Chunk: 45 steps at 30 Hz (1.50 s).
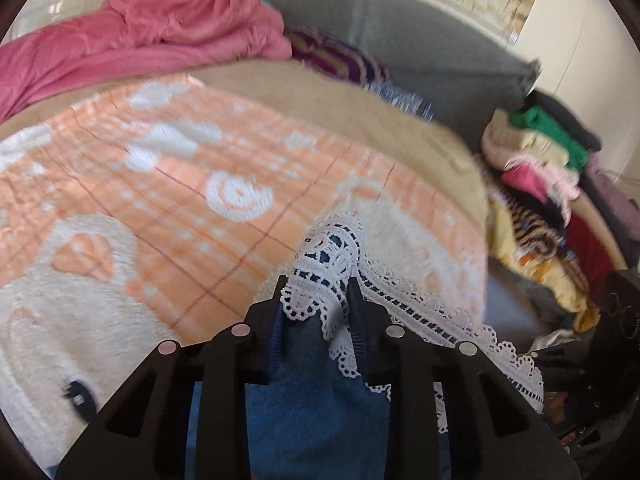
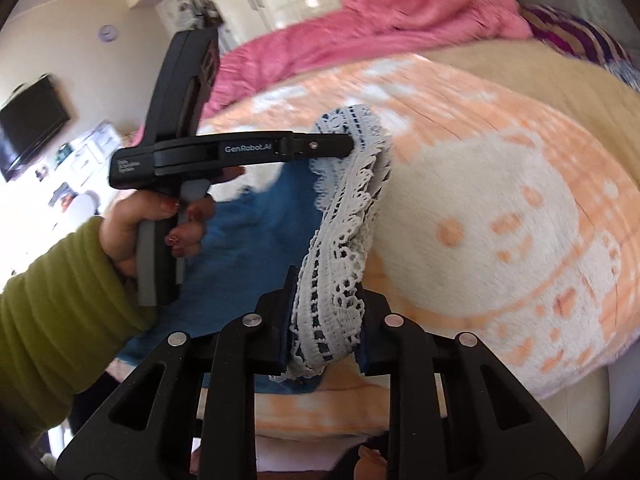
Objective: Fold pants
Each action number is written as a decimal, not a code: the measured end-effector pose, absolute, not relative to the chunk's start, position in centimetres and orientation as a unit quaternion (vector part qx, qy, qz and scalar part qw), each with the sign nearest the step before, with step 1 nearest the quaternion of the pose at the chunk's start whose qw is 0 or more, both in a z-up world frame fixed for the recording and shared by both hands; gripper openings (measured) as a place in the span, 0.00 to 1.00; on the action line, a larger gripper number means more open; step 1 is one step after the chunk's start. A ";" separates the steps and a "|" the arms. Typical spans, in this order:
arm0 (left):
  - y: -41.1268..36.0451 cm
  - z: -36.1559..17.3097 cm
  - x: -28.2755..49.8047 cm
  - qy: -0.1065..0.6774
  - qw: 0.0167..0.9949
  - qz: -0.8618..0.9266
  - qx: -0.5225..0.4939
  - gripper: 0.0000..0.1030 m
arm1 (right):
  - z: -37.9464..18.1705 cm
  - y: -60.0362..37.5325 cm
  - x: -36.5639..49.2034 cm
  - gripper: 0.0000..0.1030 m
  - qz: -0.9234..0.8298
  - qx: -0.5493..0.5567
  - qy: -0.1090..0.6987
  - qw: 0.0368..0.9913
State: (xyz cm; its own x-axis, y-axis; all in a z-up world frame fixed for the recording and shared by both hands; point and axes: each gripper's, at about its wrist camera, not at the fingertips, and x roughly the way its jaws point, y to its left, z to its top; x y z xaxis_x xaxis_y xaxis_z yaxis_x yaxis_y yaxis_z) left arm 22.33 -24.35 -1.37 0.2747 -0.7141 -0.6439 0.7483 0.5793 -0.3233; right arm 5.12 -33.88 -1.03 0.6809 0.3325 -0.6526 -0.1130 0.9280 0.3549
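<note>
The pants (image 1: 316, 392) are blue denim with a white lace hem (image 1: 332, 264). My left gripper (image 1: 318, 294) is shut on the lace hem, with the denim hanging below it. My right gripper (image 2: 326, 292) is shut on the same lace hem (image 2: 340, 240) a short way along. In the right wrist view the left gripper (image 2: 352, 144) appears from the side, held in a hand, pinching the lace above the bed. The blue denim (image 2: 248, 240) hangs between and below both grippers. Both frames are motion-blurred.
An orange and white patterned blanket (image 1: 180, 200) covers the bed. A pink duvet (image 1: 160, 32) is bunched at the far side. A pile of mixed clothes (image 1: 540, 184) lies at the right beside a grey cushion (image 1: 420, 40). A wall TV (image 2: 32, 124) hangs at the left.
</note>
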 end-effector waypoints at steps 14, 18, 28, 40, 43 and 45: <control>-6.3 -1.1 20.5 0.439 0.859 -0.240 -0.104 0.84 | -1.6 -19.1 7.2 0.17 0.224 -0.001 0.423 0.878; -0.5 -2.0 19.6 0.446 0.831 -0.230 -0.239 0.85 | -2.8 -15.5 6.0 0.21 0.232 -0.085 0.422 0.872; 1.3 -5.2 17.7 0.449 0.805 -0.250 -0.298 0.88 | -3.4 -12.9 4.6 0.36 0.254 -0.135 0.408 0.866; -1.8 -4.8 18.0 0.469 0.795 -0.282 -0.261 0.88 | -0.5 -18.2 6.1 0.48 0.241 -0.014 0.415 0.877; -2.8 -5.3 19.0 0.474 0.797 -0.279 -0.251 0.75 | -1.2 -17.0 7.6 0.50 0.228 -0.019 0.423 0.877; -3.1 -5.6 19.5 0.477 0.794 -0.282 -0.249 0.41 | -1.7 -16.2 8.2 0.51 0.213 -0.025 0.427 0.879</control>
